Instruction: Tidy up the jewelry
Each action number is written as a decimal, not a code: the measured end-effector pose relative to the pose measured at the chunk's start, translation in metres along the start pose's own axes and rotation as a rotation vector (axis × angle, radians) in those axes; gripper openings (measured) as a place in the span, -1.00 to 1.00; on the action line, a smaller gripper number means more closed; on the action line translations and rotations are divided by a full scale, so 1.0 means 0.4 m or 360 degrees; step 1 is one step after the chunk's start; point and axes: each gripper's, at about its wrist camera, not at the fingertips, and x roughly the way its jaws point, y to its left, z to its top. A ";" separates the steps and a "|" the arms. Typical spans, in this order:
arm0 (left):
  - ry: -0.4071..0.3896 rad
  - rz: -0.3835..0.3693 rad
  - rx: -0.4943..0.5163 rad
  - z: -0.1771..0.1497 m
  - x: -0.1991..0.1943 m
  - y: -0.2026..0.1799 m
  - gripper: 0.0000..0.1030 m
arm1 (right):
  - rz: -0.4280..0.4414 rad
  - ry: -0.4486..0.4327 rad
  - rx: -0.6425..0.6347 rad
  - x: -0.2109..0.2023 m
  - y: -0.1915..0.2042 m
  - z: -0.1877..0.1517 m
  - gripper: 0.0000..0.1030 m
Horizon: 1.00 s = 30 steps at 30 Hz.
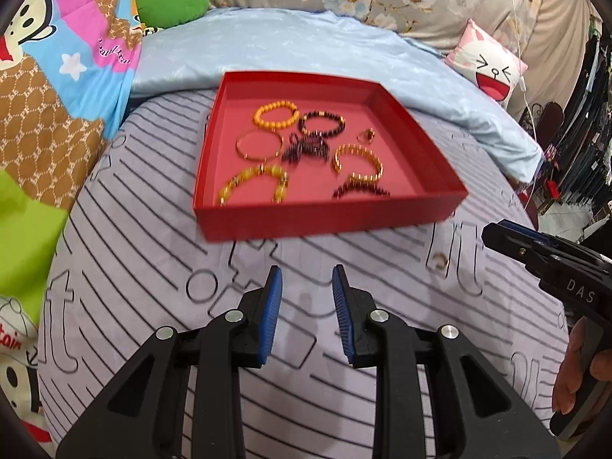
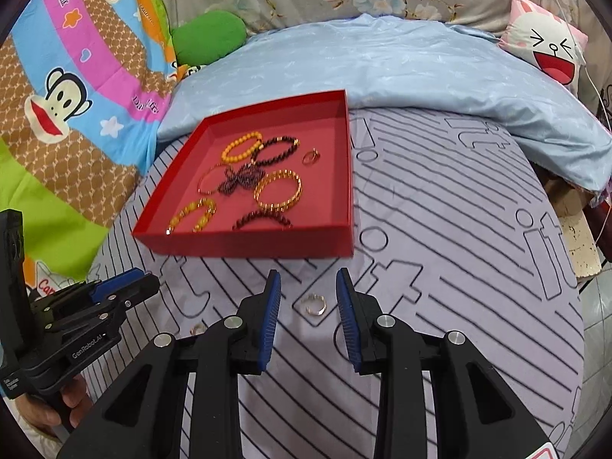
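Note:
A red tray (image 1: 325, 217) (image 2: 244, 245) lies on the striped grey bedsheet and holds several bracelets, a dark beaded piece and a small ring (image 1: 366, 136) (image 2: 310, 157). My left gripper (image 1: 307, 279) is open and empty, hovering over bare sheet in front of the tray. My right gripper (image 2: 308, 283) is open, with a gold ring (image 2: 314, 304) on the sheet lying just between and beyond its fingertips. That ring (image 1: 439, 261) also shows in the left wrist view. A second small ring (image 2: 197, 329) lies on the sheet to the left.
A light blue quilt (image 1: 306, 49) is bunched behind the tray. A cartoon monkey blanket (image 2: 76, 95) lies at the left, a pink cat pillow (image 2: 547, 38) at the back right. The bed's edge and floor (image 2: 596, 313) are at the right.

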 end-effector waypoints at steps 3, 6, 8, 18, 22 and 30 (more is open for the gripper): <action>0.0009 0.0011 0.0005 -0.018 -0.001 -0.008 -0.49 | 0.0000 0.0020 -0.0004 0.003 0.003 -0.021 -0.41; 0.0021 0.0033 0.0022 -0.034 0.000 -0.017 -0.49 | 0.0006 0.0037 -0.0001 0.005 0.006 -0.040 -0.41; 0.0030 0.0034 0.0032 -0.044 0.001 -0.025 -0.49 | 0.0008 0.0050 0.0000 0.009 0.007 -0.051 -0.41; 0.0067 0.0026 0.0034 -0.080 0.010 -0.046 -0.33 | -0.0005 0.0096 -0.0014 0.031 0.015 -0.088 -0.41; 0.0075 0.0025 0.0051 -0.090 0.015 -0.052 -0.29 | -0.0013 0.0103 -0.0023 0.046 0.016 -0.088 -0.41; 0.0098 0.0041 0.0039 -0.102 0.027 -0.047 -0.21 | -0.0051 0.0110 -0.0051 0.102 0.015 -0.069 -0.41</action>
